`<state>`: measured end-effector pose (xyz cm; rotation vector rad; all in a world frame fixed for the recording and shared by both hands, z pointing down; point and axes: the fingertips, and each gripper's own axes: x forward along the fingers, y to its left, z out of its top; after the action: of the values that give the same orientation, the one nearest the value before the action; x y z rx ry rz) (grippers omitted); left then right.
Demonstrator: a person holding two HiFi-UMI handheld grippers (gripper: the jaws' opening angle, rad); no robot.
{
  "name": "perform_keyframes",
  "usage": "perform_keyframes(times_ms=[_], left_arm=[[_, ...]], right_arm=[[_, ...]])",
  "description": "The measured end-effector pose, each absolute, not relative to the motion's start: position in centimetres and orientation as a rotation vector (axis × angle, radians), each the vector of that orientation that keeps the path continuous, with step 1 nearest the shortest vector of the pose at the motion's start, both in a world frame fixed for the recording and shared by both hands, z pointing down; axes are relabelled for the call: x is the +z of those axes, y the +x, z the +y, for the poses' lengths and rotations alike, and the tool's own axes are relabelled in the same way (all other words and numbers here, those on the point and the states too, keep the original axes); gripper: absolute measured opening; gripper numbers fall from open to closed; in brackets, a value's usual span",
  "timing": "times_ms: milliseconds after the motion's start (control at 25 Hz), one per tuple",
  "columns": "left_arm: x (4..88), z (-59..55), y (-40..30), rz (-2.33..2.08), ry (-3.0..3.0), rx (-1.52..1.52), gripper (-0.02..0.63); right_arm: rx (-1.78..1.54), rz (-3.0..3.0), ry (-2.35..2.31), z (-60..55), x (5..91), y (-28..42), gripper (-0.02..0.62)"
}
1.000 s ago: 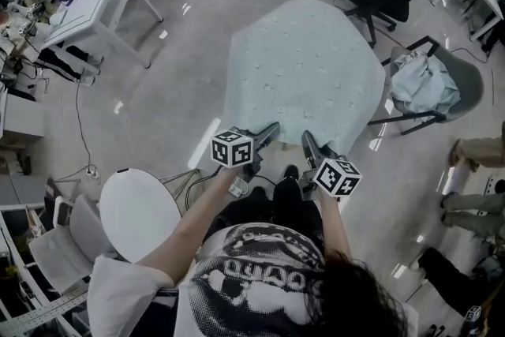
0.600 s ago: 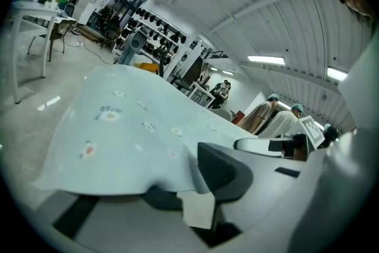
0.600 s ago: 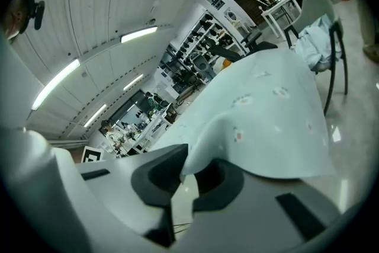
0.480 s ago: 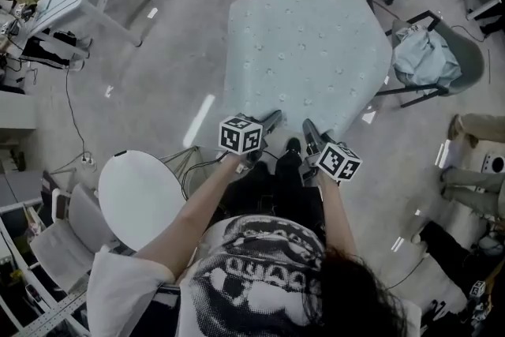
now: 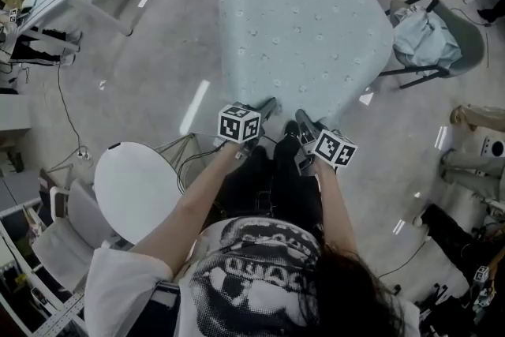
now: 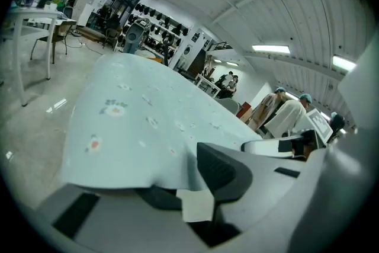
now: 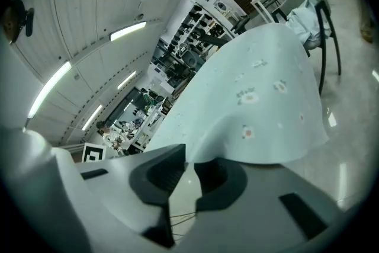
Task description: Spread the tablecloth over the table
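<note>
So, both grippers have hold of the near hem. The left gripper [image 5: 268, 106] has its jaws closing with the hem of the tablecloth [image 5: 304, 28] pinched between the pads. The right gripper [image 5: 297, 128] is clamped on the same hem just beside it. Its jaws are easing open a little, but the fabric with its loose threads sits right between the pads.

From there the cloth runs straight away from us, toward the top of the head view. Its long axis goes from the grippers to the far edge, and the sides droop on the left and right. We can't see the table itself, it's all under the fabric.

Both hands sit low in the middle of the frame, close together and about equally near the hem. So we reckon the next bit is just a matter of setting this near edge down evenly.

Off to the right there's a chair [image 5: 454, 63] with a bundle of fabric on it, well apart from the cloth.
</note>
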<state>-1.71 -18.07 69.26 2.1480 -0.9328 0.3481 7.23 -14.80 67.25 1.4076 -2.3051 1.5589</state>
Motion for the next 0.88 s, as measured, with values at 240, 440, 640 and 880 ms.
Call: perform_keyframes(times_ms=[240,440,640,880], left_arm=[[70.2,-15.1,-2.3,-0.875,2.154,0.470,0.149],[69.6,-11.7,-4.3,-0.867,2.184,0.502,0.149],[67.6,-9.7,-5.8,-0.856,2.225,0.458,0.149],[64.2,-7.3,-6.2,-0.803,2.284,0.408,0.147]], right_arm=[[1.481,-2.263,1.340,-11.5,68.4,7.6,0.081],[1.448,-2.303,1.348,-9.4,67.0,7.2,0.075],[1.438,-2.382,1.363,-8.3,64.2,5.5,0.063],[1.422,-2.483,1.339,-6.5,60.3,2.6,0.055]])
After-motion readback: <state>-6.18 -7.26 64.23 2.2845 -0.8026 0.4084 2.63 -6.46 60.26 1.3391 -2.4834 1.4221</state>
